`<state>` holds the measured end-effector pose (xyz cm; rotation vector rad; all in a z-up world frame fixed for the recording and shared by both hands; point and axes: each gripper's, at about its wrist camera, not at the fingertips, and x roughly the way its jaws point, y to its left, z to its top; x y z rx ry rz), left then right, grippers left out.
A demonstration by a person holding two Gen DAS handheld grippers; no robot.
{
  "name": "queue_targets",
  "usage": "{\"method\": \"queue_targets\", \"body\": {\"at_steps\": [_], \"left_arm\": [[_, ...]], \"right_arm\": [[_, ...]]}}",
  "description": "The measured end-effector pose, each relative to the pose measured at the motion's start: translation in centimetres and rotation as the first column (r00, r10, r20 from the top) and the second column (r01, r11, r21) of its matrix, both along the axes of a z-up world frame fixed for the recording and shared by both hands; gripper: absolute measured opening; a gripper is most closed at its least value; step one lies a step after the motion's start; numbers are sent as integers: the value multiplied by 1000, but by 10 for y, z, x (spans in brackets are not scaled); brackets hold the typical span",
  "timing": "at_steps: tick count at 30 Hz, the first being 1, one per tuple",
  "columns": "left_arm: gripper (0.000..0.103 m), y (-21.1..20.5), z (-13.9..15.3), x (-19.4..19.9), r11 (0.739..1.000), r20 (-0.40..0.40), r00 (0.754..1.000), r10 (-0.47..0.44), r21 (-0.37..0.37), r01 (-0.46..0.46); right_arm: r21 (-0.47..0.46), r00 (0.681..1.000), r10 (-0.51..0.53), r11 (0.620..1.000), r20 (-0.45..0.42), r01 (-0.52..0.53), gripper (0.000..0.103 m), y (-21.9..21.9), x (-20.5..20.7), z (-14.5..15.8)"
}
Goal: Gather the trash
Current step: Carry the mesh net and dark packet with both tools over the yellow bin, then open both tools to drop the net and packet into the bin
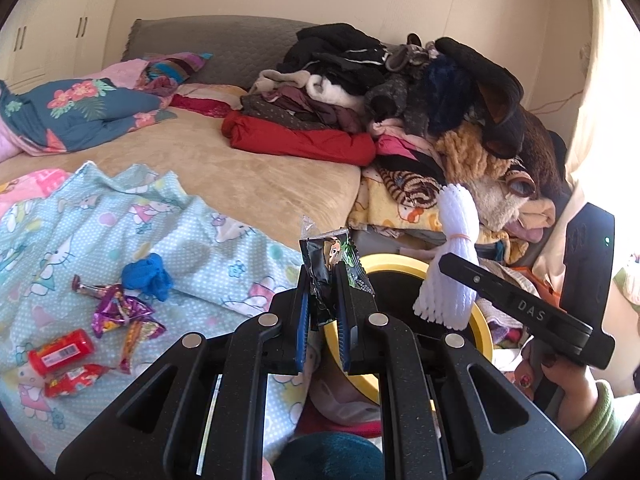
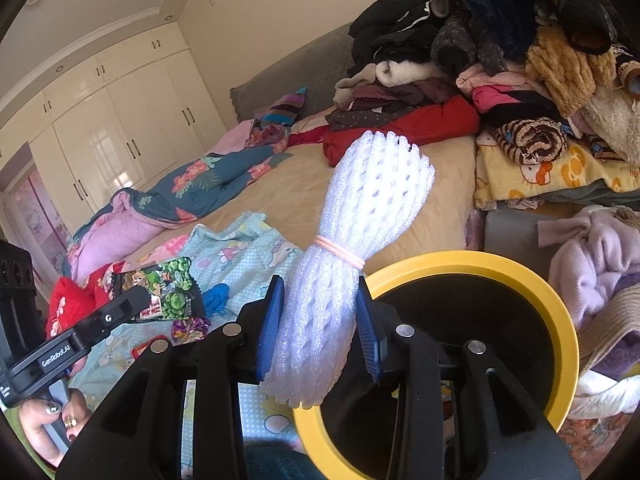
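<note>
- Bedroom, cluttered: bed (image 1: 248, 184) w/ tan cover, clothes pile (image 1: 400, 92) heaped at the far side, wardrobe (image 2: 100, 120) along the wall. Cartoon-print sheet (image 1: 120, 216) spread on the near part of the bed.
- Yellow-rimmed bin (image 2: 560, 308) sits just off the bed edge, black inside, mouth open upward; looks parked there so both hands can drop w/o walking.
- Left gripper (image 1: 324, 292): jaws together, clamped on a dark snack wrapper (image 1: 332, 272). Thin foil, so the jaws are nearly fully closed. Wrapper sticks up above the tips, lower end hangs between the fingers.
- Right gripper (image 2: 320, 320): jaws partway closed, clamped on a white foam net bundle (image 2: 360, 240) tied w/ a pink rubber band (image 2: 340, 254). Pads press the lower half, below the band; top flares well above the tips.
- Judgement: both loads are up off the bed and near the bin rim, so prob. carry-to-bin stage. Foam bundle sits beside the rim on the bed side, not yet over the mouth. From the left cam the wrapper lines up w/ the near rim.
- Trash left on the sheet: red wrapper (image 1: 60, 350), second red packet (image 1: 74, 380), purple foil wrappers (image 1: 120, 310), blue crumpled piece (image 1: 146, 276). All well apart from both jaws.
- Risk: foam is springy and could catch on the rim at release.
</note>
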<state>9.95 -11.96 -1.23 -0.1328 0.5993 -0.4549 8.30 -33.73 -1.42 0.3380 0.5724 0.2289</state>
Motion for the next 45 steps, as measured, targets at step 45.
{"method": "queue_targets", "body": {"at_steps": [45], "left_arm": [[7, -93, -77, 4, 960, -173, 952, -252, 78, 268]], "right_arm": [[-19, 982, -124, 992, -146, 122, 34, -72, 9, -62]]}}
